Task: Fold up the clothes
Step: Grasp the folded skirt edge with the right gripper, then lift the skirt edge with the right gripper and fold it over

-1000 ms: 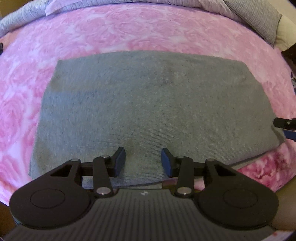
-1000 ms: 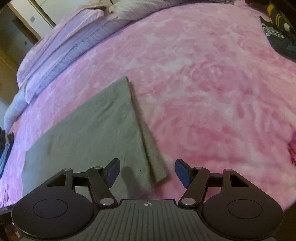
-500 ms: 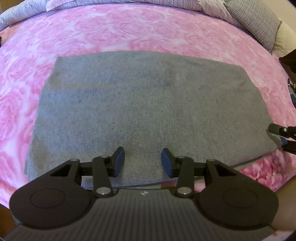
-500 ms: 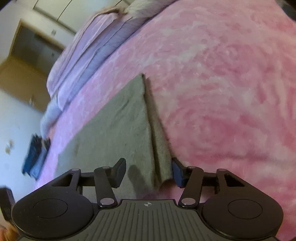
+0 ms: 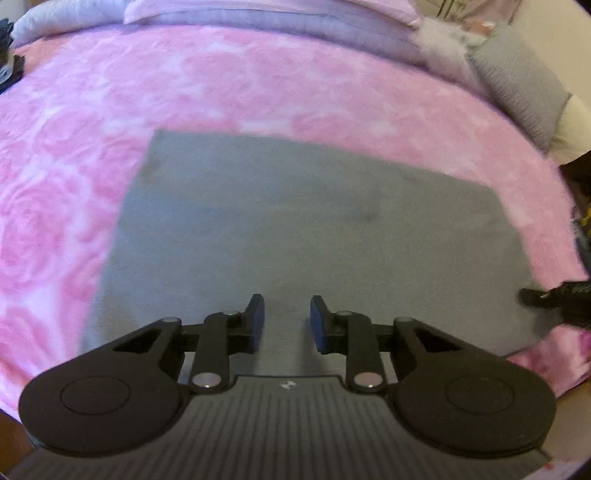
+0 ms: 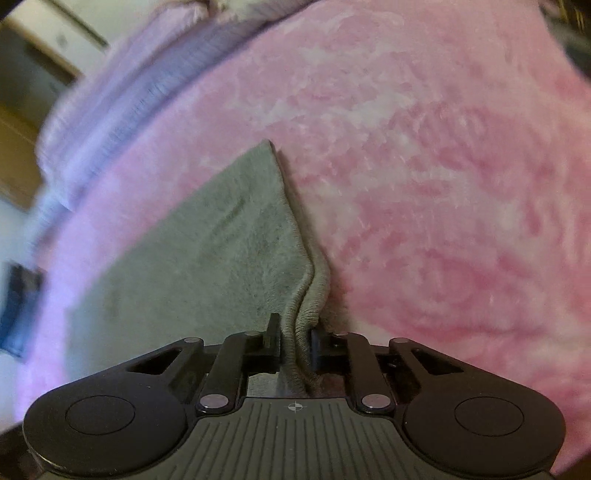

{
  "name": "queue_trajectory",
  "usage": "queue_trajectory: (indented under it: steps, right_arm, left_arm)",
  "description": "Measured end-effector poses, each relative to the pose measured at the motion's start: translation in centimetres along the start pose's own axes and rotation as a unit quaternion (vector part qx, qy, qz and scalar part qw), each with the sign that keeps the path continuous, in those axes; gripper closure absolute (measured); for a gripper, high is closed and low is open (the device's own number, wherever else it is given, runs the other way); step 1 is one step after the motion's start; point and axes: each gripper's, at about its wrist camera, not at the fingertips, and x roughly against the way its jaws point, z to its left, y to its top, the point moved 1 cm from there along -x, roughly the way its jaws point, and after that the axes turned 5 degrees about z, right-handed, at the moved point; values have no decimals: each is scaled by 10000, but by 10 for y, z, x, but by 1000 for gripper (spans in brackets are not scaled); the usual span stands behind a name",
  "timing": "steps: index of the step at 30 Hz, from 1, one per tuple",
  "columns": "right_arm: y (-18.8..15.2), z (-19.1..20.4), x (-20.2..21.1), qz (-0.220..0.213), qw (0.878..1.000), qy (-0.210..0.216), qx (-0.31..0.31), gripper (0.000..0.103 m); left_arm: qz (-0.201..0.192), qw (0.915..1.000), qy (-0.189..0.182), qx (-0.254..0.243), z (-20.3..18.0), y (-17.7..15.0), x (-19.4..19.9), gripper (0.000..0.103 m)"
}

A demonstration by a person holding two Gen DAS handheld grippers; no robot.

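A grey knit garment [image 5: 310, 229] lies folded flat as a rectangle on the pink rose-patterned bedspread [image 5: 184, 81]. My left gripper [image 5: 286, 319] hangs open over the cloth's near edge, nothing between its fingers. At the far right of the left wrist view the other gripper's dark tip [image 5: 554, 299] meets the cloth's right corner. In the right wrist view my right gripper [image 6: 293, 341] is shut on the bunched right edge of the grey garment [image 6: 207, 254], which stretches away to the left.
Lilac and striped bedding [image 5: 258, 22] is piled along the far side of the bed. A grey pillow [image 5: 524, 88] lies at the far right. Dark clothes [image 5: 9, 70] sit at the left edge. Pink bedspread [image 6: 443, 166] spreads right of the garment.
My right gripper has closed on the garment's right edge, which now bunches up between its fingers. The left gripper's view has tilted up and shifted, its fingers still apart.
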Motion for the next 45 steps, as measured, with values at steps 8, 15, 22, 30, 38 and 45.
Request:
queue_trajectory:
  steps: [8, 15, 22, 30, 38, 45]
  right_arm:
    - [-20, 147, 40, -964, 9553, -1832, 2109, 94]
    - [-101, 304, 25, -1546, 8802, -1312, 4290, 94]
    - [-199, 353, -78, -674, 8237, -1140, 5514, 94]
    - [-208, 377, -64, -949, 8077, -1108, 5713, 94]
    - [-221, 388, -68, -878, 7986, -1088, 5855, 94]
    - [-230, 393, -76, -761, 7965, -954, 5922, 96]
  left_arm:
    - [-243, 9976, -451, 474, 70, 13, 24, 90]
    - [-38, 9840, -643, 1661, 175, 4, 36, 90]
    - [101, 9732, -648, 2205, 245, -13, 34, 90]
    - [133, 9676, -952, 2333, 281, -21, 30, 91]
    - [173, 9692, -1134, 2181, 286, -17, 24, 91]
    - [182, 9692, -1171, 2160, 287, -17, 23, 91]
